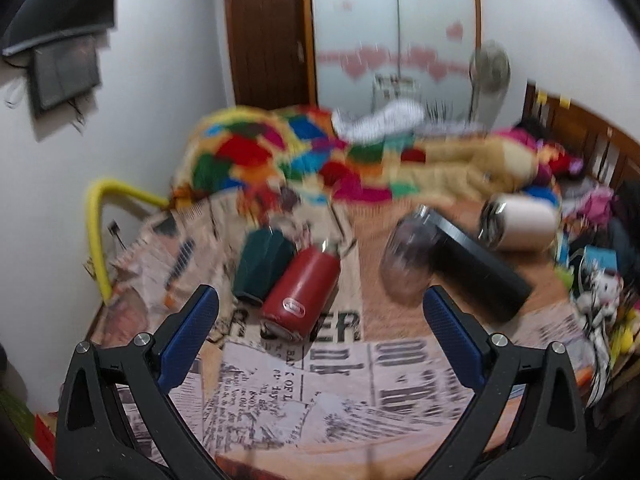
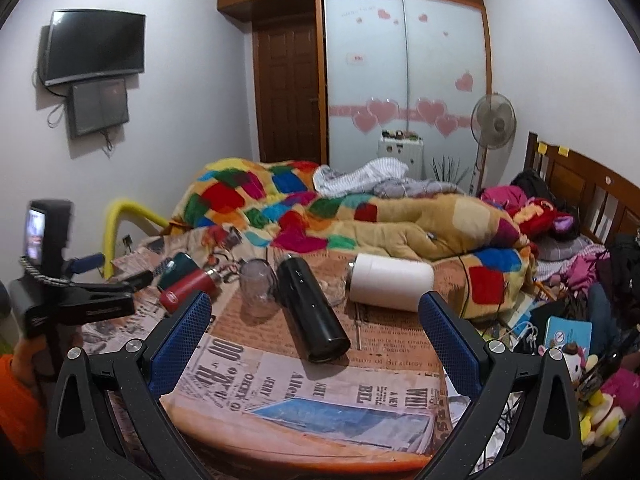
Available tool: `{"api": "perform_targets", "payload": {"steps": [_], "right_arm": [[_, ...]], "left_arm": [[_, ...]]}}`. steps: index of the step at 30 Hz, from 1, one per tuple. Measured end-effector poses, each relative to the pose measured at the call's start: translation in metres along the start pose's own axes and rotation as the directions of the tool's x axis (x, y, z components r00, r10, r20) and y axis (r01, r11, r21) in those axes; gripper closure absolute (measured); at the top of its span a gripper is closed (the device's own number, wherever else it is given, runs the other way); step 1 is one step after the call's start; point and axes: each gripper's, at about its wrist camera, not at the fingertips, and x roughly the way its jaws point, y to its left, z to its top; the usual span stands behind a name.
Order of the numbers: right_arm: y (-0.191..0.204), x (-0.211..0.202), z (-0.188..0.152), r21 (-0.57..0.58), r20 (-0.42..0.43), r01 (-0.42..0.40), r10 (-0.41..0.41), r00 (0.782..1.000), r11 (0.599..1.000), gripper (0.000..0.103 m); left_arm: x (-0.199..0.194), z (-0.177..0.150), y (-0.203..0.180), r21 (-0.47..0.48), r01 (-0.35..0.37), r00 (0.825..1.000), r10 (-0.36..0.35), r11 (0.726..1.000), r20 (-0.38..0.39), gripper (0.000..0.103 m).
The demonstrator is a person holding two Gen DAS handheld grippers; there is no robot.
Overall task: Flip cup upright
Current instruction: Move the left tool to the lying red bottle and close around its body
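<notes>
Several cups lie on their sides on a newspaper-covered table [image 2: 312, 404]. A red bottle [image 1: 302, 286] and a dark green cup [image 1: 260, 266] lie right ahead of my open, empty left gripper [image 1: 320, 320]. A clear glass cup [image 1: 408, 258], a black flask [image 1: 476, 266] and a white tumbler [image 1: 520, 222] lie to the right. In the right wrist view my open, empty right gripper [image 2: 316, 316] faces the black flask [image 2: 312, 308], with the glass cup [image 2: 258, 286], white tumbler [image 2: 392, 282], red bottle [image 2: 188, 288] and green cup [image 2: 178, 268] around it. The left gripper [image 2: 86, 264] shows at the left.
A bed with a colourful quilt [image 2: 320, 208] lies behind the table. A yellow padded rail [image 2: 116, 220] stands at the left. Toys and clutter [image 2: 580, 344] fill the right side. A standing fan [image 2: 492, 124] and a wardrobe [image 2: 404, 80] stand at the back.
</notes>
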Motion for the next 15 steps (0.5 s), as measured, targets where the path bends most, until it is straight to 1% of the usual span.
{"api": "perform_targets", "payload": {"steps": [3, 4, 5, 6, 7, 10, 11, 12, 15], "right_arm": [[-0.002, 0.016, -0.002, 0.007, -0.033, 0.01, -0.01, 0.999, 1.0, 0.0], [-0.002, 0.021, -0.003, 0.01, -0.044, 0.011, -0.01, 0.999, 1.0, 0.0], [-0.003, 0.027, -0.004, 0.014, -0.058, 0.011, -0.01, 0.998, 1.0, 0.0], [-0.003, 0.032, -0.004, 0.017, -0.072, 0.012, -0.011, 0.997, 1.0, 0.0], [-0.003, 0.037, -0.005, 0.017, -0.081, 0.013, -0.012, 0.997, 1.0, 0.0], [-0.003, 0.048, -0.008, 0.01, -0.103, 0.017, -0.016, 0.995, 1.0, 0.0], [-0.002, 0.05, -0.009, 0.008, -0.109, 0.018, -0.017, 0.994, 1.0, 0.0], [-0.003, 0.054, -0.008, 0.009, -0.112, 0.017, -0.016, 0.994, 1.0, 0.0], [-0.002, 0.06, -0.009, 0.007, -0.122, 0.013, -0.012, 0.993, 1.0, 0.0]], "left_arm": [[0.049, -0.004, 0.012, 0.001, 0.033, 0.995, -0.033, 0.999, -0.098, 0.011], [0.061, -0.005, 0.016, -0.006, 0.039, 0.992, -0.04, 0.999, -0.124, 0.015], [0.076, -0.005, 0.021, -0.018, 0.049, 0.987, -0.051, 0.999, -0.155, 0.016], [0.088, -0.006, 0.026, -0.03, 0.057, 0.982, -0.061, 0.998, -0.18, 0.021], [0.1, -0.006, 0.031, -0.043, 0.064, 0.976, -0.071, 0.997, -0.206, 0.023], [0.117, -0.006, 0.038, -0.061, 0.09, 0.965, -0.102, 0.994, -0.241, 0.023], [0.123, -0.006, 0.04, -0.076, 0.11, 0.957, -0.126, 0.991, -0.261, 0.023], [0.127, -0.005, 0.041, -0.086, 0.125, 0.95, -0.144, 0.988, -0.277, 0.025], [0.137, -0.003, 0.039, -0.086, 0.142, 0.938, -0.162, 0.986, -0.306, 0.027]]}}
